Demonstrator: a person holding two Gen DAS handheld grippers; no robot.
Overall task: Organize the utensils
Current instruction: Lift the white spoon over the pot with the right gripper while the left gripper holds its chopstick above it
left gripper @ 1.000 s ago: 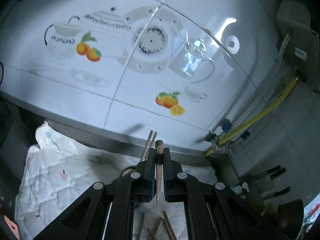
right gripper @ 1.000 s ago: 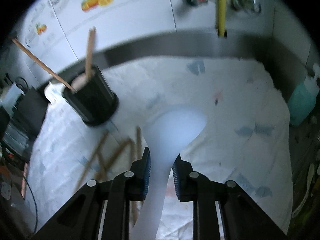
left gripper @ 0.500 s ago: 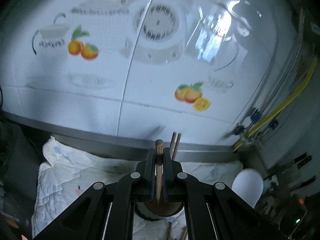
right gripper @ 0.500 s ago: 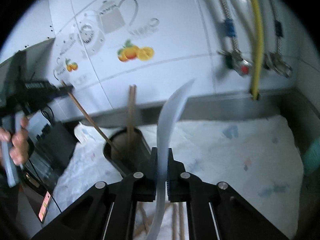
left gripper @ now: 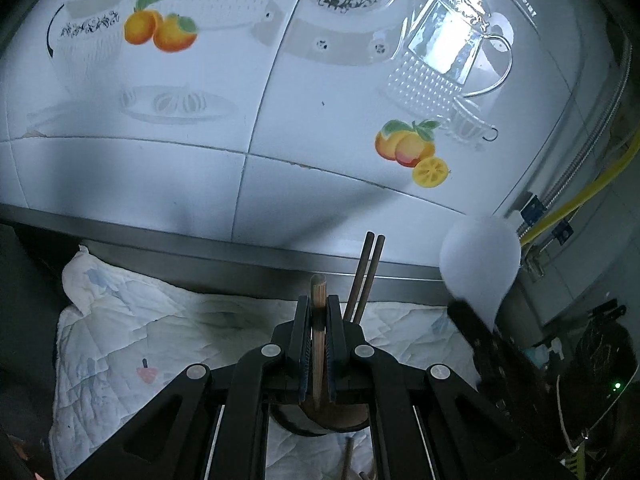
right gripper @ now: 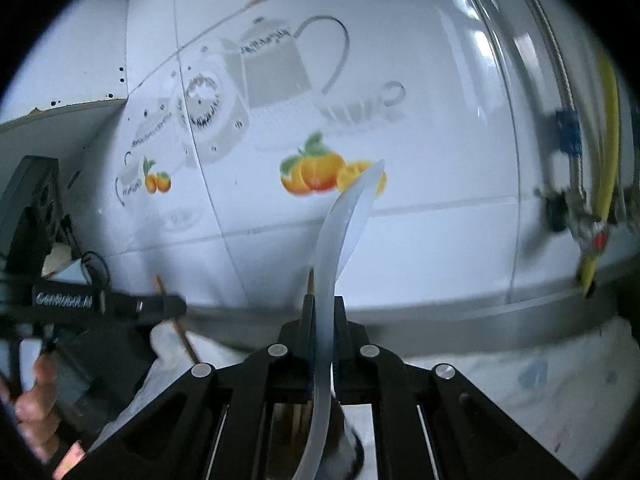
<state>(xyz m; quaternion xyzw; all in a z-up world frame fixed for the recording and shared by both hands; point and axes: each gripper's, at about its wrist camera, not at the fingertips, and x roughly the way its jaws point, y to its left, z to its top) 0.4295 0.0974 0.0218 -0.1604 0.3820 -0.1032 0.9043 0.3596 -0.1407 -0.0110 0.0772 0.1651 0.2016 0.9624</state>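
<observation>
Left hand-held gripper (left gripper: 319,326) clamps chopstick (left gripper: 318,300); right hand-held gripper (right gripper: 323,312) clamps white spoon (right gripper: 340,232).

decorated wall tiles (left gripper: 320,128), yellow hose (right gripper: 606,128), quilted cloth (left gripper: 132,344).

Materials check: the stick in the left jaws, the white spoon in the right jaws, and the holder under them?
Stick: looks like wood or bamboo, matte tan, grain visible.
White spoon: probably plastic or silicone, translucent, milky, smooth.
Holder: dark rim, brownish inside; mostly hidden, material unclear.
</observation>
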